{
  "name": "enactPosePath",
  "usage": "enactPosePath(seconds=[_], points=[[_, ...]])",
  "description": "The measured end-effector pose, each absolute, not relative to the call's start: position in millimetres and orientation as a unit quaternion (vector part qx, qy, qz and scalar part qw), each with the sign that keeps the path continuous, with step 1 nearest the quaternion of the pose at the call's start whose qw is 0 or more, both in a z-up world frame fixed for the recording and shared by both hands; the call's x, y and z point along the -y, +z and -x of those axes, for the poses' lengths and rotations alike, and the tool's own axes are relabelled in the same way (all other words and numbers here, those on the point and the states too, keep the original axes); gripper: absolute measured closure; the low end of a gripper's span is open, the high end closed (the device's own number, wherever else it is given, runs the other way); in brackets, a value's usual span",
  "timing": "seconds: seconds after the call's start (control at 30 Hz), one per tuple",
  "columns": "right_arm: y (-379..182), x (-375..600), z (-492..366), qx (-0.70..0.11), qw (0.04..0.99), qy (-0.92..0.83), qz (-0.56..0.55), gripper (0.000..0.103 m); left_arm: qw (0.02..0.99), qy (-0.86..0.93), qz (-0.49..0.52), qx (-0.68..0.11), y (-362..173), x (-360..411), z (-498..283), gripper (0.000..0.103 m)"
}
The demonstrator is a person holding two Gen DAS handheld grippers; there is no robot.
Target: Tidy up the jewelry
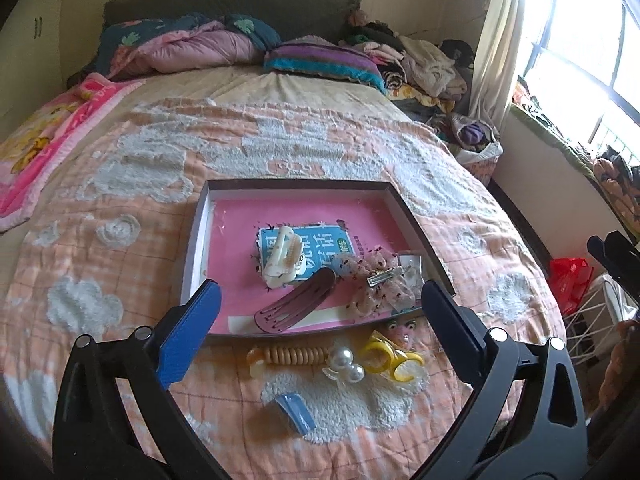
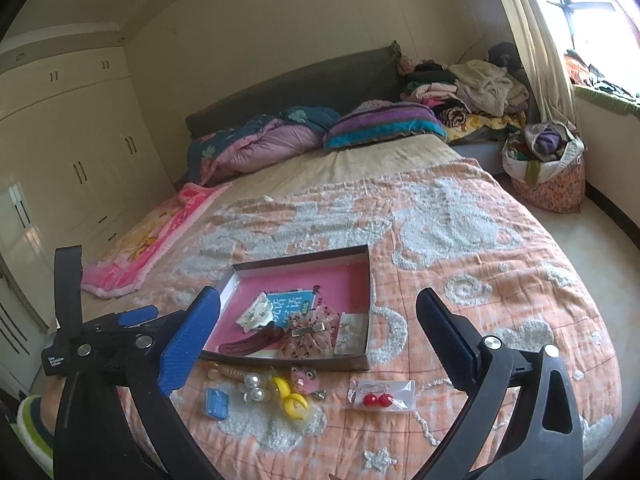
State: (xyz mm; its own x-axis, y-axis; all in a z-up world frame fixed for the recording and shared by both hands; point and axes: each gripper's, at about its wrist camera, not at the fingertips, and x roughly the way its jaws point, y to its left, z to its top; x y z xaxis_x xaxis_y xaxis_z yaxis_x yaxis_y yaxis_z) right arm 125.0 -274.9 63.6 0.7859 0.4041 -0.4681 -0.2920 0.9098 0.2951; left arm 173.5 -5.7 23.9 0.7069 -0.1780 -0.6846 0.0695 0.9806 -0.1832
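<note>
A shallow box [image 1: 200,216] with a pink floor lies on the bedspread. It holds a cream claw clip [image 1: 282,258], a dark red snap clip [image 1: 298,304], a pink tulle bow clip [image 1: 372,284] and a small earring packet [image 1: 412,268]. On the quilt in front of it lie a wooden bead clip [image 1: 288,356], a pearl clip [image 1: 346,364], yellow clips [image 1: 394,358] and a blue clip [image 1: 296,414]. A packet of red ball earrings [image 2: 378,398] lies to their right. My left gripper [image 1: 320,292] and right gripper [image 2: 318,296] both hang open above the box's near edge, holding nothing.
The bed's orange quilt [image 2: 480,280] spreads wide around the box. Pillows and folded bedding [image 2: 280,136] lie at the head, with a clothes pile [image 2: 472,84] and a fabric basket [image 2: 548,168] at the far right. A wardrobe [image 2: 60,152] stands on the left.
</note>
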Motion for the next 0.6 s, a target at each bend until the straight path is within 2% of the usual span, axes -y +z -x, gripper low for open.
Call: enactPosePath(seconds=[0.6], points=[[110.3, 286.0, -71.7, -0.207, 0.954, 0.199, -0.089, 0.004, 0.937, -0.062, 0.072, -0.338, 60.6, 5.5, -127.8, 0.009]])
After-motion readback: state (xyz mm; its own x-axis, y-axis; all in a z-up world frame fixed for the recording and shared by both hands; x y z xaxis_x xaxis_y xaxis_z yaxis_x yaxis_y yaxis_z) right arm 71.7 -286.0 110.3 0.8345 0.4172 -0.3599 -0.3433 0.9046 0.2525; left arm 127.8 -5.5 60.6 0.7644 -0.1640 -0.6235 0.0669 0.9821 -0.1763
